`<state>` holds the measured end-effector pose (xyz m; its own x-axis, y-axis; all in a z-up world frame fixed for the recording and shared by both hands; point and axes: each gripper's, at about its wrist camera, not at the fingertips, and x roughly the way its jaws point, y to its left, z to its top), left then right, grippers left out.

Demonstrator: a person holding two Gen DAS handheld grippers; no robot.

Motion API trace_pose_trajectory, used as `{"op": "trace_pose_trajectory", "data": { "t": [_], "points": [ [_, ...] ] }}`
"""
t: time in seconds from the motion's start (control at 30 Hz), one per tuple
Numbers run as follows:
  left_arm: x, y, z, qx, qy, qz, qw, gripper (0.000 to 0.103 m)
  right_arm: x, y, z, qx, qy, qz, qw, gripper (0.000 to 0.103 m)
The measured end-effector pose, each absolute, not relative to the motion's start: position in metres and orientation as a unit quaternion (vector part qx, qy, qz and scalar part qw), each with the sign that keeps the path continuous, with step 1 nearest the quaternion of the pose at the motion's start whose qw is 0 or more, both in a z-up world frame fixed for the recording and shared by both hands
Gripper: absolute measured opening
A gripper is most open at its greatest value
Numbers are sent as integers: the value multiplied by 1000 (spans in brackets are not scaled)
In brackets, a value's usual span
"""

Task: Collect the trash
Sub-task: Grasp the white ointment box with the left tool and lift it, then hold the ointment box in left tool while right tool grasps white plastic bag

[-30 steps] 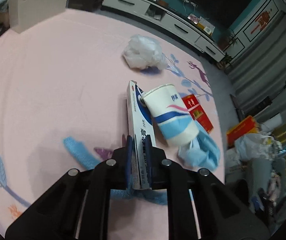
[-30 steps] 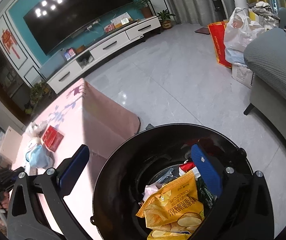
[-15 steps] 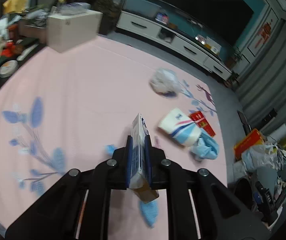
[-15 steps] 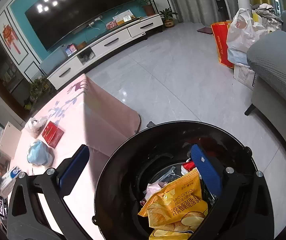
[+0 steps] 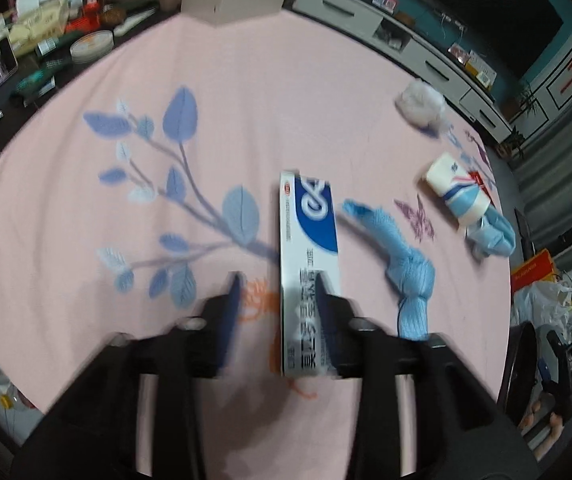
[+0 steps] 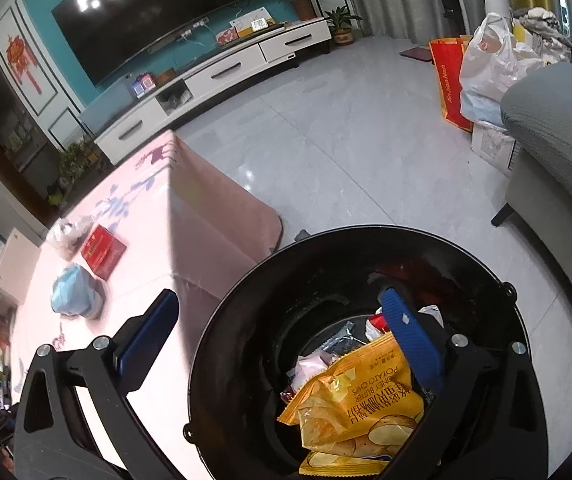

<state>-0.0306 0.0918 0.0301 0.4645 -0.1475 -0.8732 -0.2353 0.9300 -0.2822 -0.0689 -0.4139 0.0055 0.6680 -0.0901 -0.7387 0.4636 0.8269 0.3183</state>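
Your left gripper (image 5: 277, 292) has just been opening, and its jaws now stand spread with the blue-and-white carton (image 5: 309, 256) between them, leaning on the right finger (image 5: 328, 320) while the left finger stands clear of it. The grip looks gone, so the carton may drop flat onto the pink tablecloth (image 5: 245, 100) near its close edge instead of reaching the black bin (image 6: 245, 320); judging by the blur, your hand is travelling, and a release in motion could send the smooth, flat carton sliding.

Your right gripper (image 6: 281, 320) is spread wide astride the bin's near rim, one finger outside, one inside above a glossy yellow potato chip bag (image 6: 358, 396), pinching nothing.

Still on the cloth: a knotted, soft blue fabric strip (image 5: 406, 268) just beside the carton, a paper cup (image 5: 456, 192) lying on its side near the right edge against a crumpled blue bag (image 5: 494, 232), a flat red box (image 6: 103, 250), and a crinkled white plastic wad (image 5: 422, 104) toward the far corner. Light, limp pieces like these could slip or snag.
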Motion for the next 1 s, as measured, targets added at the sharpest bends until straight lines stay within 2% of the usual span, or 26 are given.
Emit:
{"op": "trace_pose_trajectory", "data": {
  "t": [0.03, 0.07, 0.2, 0.3, 0.37, 0.4, 0.43, 0.73, 1.0],
  "points": [
    [-31, 92, 28, -192, 518, 27, 833, 68, -68, -411, 6, 244, 378, -156, 879, 99],
    [-33, 90, 27, -193, 517, 27, 833, 72, -67, -407, 7, 239, 380, -154, 880, 99],
    [-25, 83, 17, -186, 521, 26, 833, 74, -60, -387, 14, 218, 386, -144, 885, 99],
    [-22, 76, 8, -179, 523, 23, 833, 72, -48, -361, 26, 192, 384, -118, 896, 99],
    [-21, 70, 7, -165, 514, 17, 841, 58, -35, -340, 36, 174, 379, -105, 903, 99],
    [-19, 68, 8, -158, 508, 13, 847, 55, -28, -330, 40, 168, 378, -98, 905, 99],
    [-17, 67, 8, -159, 507, 4, 847, 41, -19, -321, 43, 161, 379, -89, 907, 99],
    [22, 88, 16, -248, 459, -19, 853, 39, 127, -216, 74, 113, 403, 21, 908, 99],
    [21, 114, 17, -269, 433, 8, 860, 39, 274, -146, 29, 183, 484, 26, 855, 99]
  ]
}}
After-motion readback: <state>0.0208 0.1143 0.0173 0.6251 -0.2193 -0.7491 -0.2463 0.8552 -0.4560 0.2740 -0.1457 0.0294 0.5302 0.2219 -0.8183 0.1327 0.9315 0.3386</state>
